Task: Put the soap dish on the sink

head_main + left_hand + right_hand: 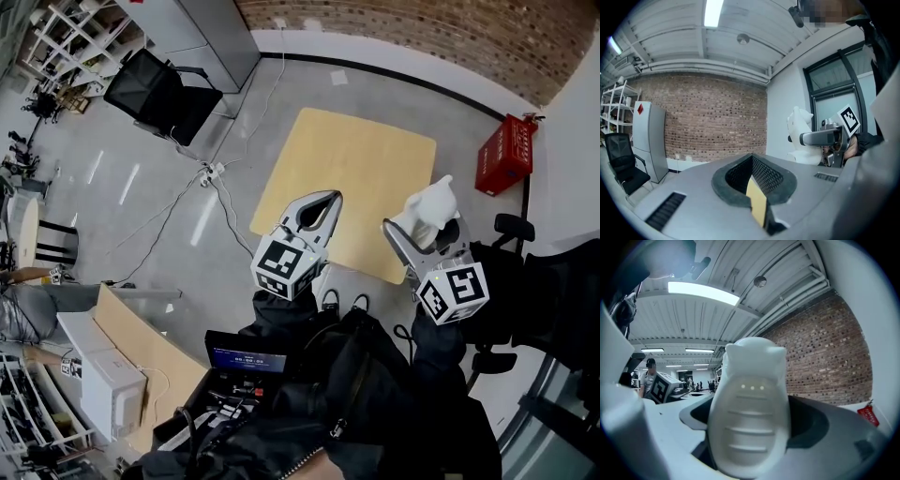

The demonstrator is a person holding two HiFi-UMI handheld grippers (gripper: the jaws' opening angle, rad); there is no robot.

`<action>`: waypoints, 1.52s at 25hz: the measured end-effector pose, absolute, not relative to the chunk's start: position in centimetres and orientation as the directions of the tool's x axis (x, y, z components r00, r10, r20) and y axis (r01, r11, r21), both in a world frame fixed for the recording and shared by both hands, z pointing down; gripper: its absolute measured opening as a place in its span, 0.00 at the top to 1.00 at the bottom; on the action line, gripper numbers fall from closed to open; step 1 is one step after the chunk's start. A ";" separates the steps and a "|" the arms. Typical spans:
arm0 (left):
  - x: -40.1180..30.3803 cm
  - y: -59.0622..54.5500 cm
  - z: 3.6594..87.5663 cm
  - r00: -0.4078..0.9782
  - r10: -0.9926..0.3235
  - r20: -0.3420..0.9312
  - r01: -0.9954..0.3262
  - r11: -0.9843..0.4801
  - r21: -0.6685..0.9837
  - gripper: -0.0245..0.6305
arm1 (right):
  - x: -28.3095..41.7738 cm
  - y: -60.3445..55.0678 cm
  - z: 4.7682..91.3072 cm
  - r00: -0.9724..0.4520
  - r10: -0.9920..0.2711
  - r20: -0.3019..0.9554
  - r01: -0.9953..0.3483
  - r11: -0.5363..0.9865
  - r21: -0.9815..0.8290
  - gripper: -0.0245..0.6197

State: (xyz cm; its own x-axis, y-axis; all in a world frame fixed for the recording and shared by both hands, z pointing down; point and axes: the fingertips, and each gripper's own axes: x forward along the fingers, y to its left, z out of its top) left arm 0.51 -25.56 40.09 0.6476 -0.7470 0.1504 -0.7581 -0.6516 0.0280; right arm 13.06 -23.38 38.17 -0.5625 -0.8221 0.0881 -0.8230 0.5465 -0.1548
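Note:
The white soap dish [429, 208], ridged inside and with two small ears at its top, is held up in the air by my right gripper [424, 225], which is shut on it. It fills the middle of the right gripper view as a soap dish [750, 413] standing upright between the jaws. My left gripper [328, 199] hangs beside it to the left, shut with nothing between its pads. From the left gripper view, the soap dish [799, 133] shows off to the right in the right gripper [820, 137].
Below both grippers lies a light wooden tabletop [356, 159] on a grey floor. A red box [504, 155] stands against the wall at the right, a black office chair [159, 94] at the upper left, and a power strip with cables [211, 173] lies left of the tabletop.

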 end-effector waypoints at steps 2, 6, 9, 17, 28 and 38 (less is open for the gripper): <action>0.3 -25.9 40.4 0.648 -0.745 0.156 -0.758 -0.652 0.033 0.96 | 12.8 -23.8 38.4 -0.563 -0.820 0.102 -0.824 0.548 -0.145 0.20; -0.6 -26.4 41.8 0.644 -0.742 0.185 -0.761 -0.646 0.057 0.96 | 11.6 -24.7 40.2 -0.573 -0.805 0.155 -0.820 0.558 -0.131 0.20; -1.0 -26.7 42.8 0.638 -0.743 0.203 -0.767 -0.638 0.073 0.96 | 11.1 -25.3 42.4 -0.585 -0.785 0.201 -0.811 0.568 -0.141 0.20; -2.4 -27.4 46.7 0.620 -0.736 0.273 -0.779 -0.617 0.107 0.96 | 10.1 -26.5 48.4 -0.589 -0.736 0.334 -0.804 0.575 -0.150 0.20; -3.2 -26.6 58.9 0.574 -0.647 0.502 -0.802 -0.567 0.188 0.96 | 9.3 -26.4 61.2 -0.590 -0.571 0.571 -0.768 0.615 -0.177 0.20; -5.5 -25.2 66.0 0.535 -0.584 0.610 -0.825 -0.516 0.230 0.96 | 7.9 -25.5 72.4 -0.559 -0.368 0.743 -0.688 0.706 -0.168 0.20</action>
